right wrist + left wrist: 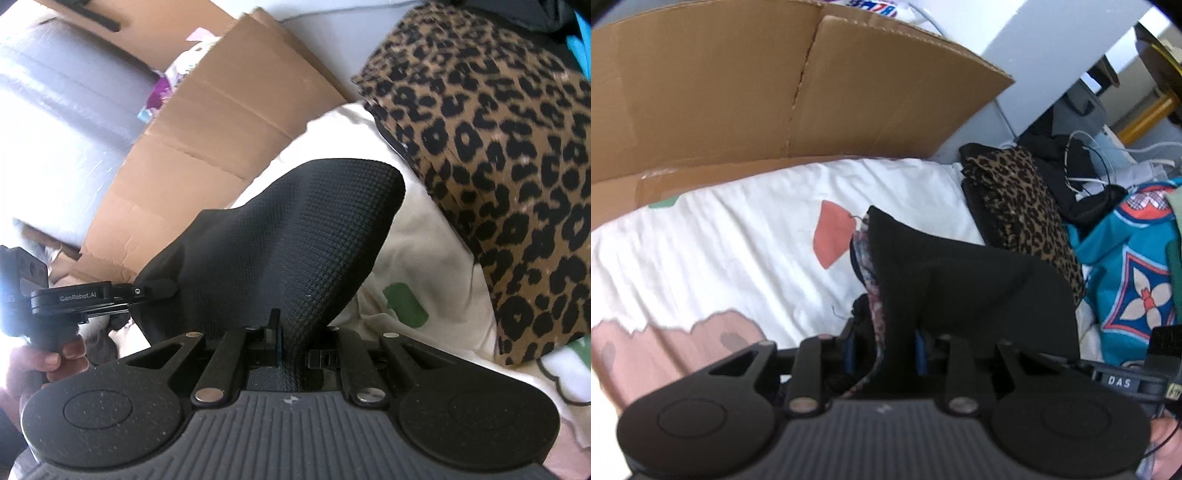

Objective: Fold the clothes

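Observation:
A black knit garment (964, 291) with a patterned lining is held up above a white printed bed sheet (738, 240). My left gripper (886, 350) is shut on one part of it. My right gripper (291, 350) is shut on another part of the same black garment (295, 236), whose textured cloth rises between its fingers. The left gripper (155, 290) also shows at the left of the right wrist view, clamped on the cloth's edge. A folded leopard-print garment (1019, 206) lies on a pile to the right and fills the right of the right wrist view (491, 147).
A large flattened cardboard box (757, 92) stands along the far side of the bed. A turquoise patterned cloth (1134, 269), dark clothes and white cables (1086, 166) lie at the right. A hand (44, 365) holds the left gripper's handle.

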`<action>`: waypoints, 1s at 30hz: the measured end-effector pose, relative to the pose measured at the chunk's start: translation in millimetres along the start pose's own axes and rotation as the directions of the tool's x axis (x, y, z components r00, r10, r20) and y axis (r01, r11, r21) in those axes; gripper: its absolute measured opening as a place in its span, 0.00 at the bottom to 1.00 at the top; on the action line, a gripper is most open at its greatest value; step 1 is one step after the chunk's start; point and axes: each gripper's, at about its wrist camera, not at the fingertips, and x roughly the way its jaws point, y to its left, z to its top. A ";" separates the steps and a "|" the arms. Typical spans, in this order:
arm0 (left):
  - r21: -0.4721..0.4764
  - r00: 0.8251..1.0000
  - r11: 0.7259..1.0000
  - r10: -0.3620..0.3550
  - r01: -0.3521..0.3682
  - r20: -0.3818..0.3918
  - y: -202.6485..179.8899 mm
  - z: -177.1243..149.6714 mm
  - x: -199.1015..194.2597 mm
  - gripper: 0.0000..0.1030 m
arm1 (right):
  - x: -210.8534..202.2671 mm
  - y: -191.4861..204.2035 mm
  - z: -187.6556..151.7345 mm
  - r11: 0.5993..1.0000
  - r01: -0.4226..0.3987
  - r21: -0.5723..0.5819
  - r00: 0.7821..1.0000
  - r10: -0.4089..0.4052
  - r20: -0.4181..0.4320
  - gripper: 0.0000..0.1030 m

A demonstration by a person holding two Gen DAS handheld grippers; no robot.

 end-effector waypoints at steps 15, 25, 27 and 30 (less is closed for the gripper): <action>-0.069 0.990 0.998 0.010 0.000 0.138 -38.8 -27.1 -58.5 0.30 | -60.7 49.3 16.5 0.969 0.042 -0.243 0.998 -0.028 0.062 0.08; -0.084 0.981 0.996 -0.005 0.022 0.192 -70.9 -29.5 -67.6 0.30 | -99.7 81.3 31.4 0.915 0.119 -0.386 0.989 -0.077 0.124 0.08; -0.085 0.980 0.996 -0.024 0.042 0.198 -78.9 -28.1 -65.2 0.30 | -108.1 83.8 36.3 0.907 0.134 -0.400 0.987 -0.085 0.136 0.08; -0.072 0.977 0.996 -0.041 0.057 0.209 -94.4 -25.1 -65.2 0.30 | -121.6 83.8 42.4 0.901 0.156 -0.404 0.981 -0.093 0.170 0.08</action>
